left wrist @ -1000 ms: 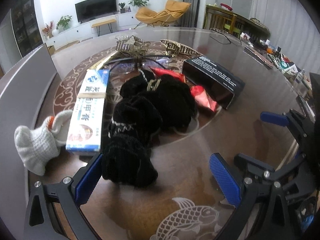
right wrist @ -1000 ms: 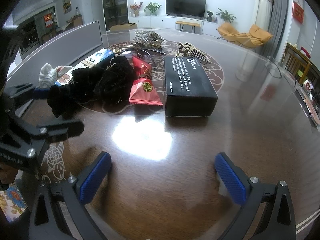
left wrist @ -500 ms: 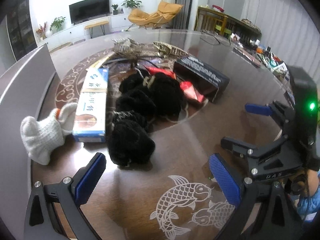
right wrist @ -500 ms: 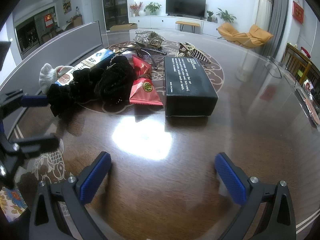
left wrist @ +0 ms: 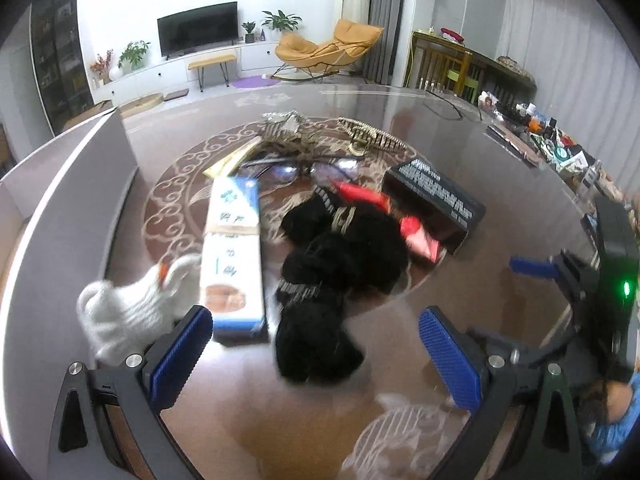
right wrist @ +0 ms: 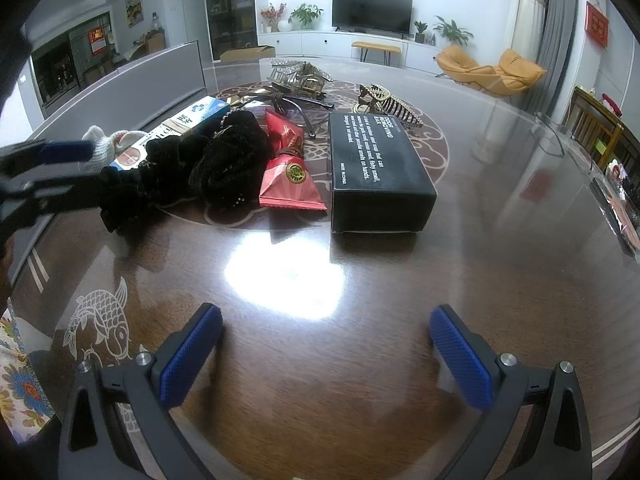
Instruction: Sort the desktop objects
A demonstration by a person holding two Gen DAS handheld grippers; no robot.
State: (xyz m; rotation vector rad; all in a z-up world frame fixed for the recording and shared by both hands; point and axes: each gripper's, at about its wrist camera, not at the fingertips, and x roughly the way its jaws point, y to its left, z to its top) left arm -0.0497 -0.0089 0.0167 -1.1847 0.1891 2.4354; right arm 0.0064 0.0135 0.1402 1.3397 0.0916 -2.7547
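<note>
A glossy dark counter (right wrist: 400, 288) carries a cluster of clutter near its centre: a black box (right wrist: 376, 168), a heap of black fabric (left wrist: 336, 272), a long blue-and-white carton (left wrist: 234, 264), a red foil packet (right wrist: 290, 168) and a white knitted glove (left wrist: 128, 316). Left gripper (left wrist: 316, 354) and right gripper (right wrist: 326, 356) hover with fingers spread, empty.

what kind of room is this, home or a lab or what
Most likely a home living room. Behind the glossy wooden table stand a flat-screen TV on a low white cabinet, potted plants and an orange lounge chair.
</note>
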